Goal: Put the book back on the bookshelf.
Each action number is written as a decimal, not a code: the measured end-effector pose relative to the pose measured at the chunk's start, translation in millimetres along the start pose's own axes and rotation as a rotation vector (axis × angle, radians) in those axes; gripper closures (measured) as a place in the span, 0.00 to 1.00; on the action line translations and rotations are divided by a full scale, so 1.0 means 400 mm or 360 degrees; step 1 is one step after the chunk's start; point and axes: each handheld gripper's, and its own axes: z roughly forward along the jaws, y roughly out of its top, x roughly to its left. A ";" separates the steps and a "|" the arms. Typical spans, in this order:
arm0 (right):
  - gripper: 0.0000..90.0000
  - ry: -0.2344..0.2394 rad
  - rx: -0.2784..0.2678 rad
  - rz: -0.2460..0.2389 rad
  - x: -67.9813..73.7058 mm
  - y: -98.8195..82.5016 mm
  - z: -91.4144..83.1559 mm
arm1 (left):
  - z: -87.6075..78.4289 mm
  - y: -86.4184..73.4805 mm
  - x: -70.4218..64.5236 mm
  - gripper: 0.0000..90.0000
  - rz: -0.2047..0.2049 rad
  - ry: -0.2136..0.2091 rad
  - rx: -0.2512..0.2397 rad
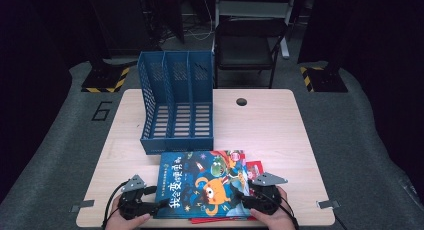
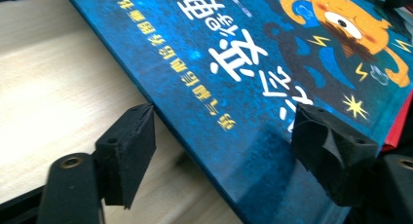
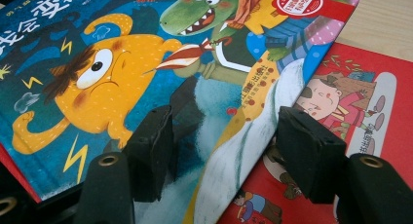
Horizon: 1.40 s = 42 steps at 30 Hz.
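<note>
Nearest the person, the left tool [image 1: 162, 204] is sitting with its jaws apart, straddling the near left corner of the blue picture book [image 1: 202, 185]; one jaw is lying over the cover, the other over bare table [image 1: 120, 155], neither pressing. The right tool [image 1: 240, 196] is also gaping, hovering over the book's right edge where the dinosaur book [image 3: 272, 53] and the red book [image 3: 389, 112] beneath are peeking out. White Chinese characters are running along the blue cover beside an orange one-eyed monster. Beyond the stack, just touching it, the blue three-slot file rack [image 1: 176, 102] is standing, with open tabletop lying right of the rack.
</note>
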 end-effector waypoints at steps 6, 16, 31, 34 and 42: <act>0.42 0.0000 -0.0005 0.0000 0.000 0.000 0.000 | 0.004 -0.007 -0.003 0.20 -0.0032 -0.0023 0.0015; 0.42 0.0016 0.0011 -0.0018 0.000 -0.001 -0.003 | 0.006 -0.016 -0.005 0.20 -0.0081 -0.0090 0.0037; 0.40 0.0032 0.0024 -0.0026 0.004 -0.006 -0.008 | 0.017 -0.023 -0.010 0.17 -0.0105 -0.0151 0.0046; 0.39 0.0031 0.0025 -0.0027 0.005 -0.006 -0.008 | 0.021 -0.022 -0.013 0.16 -0.0138 -0.0164 0.0052; 0.38 0.0025 0.0023 -0.0036 0.007 -0.006 -0.007 | 0.023 -0.018 -0.012 0.15 -0.0122 -0.0169 0.0075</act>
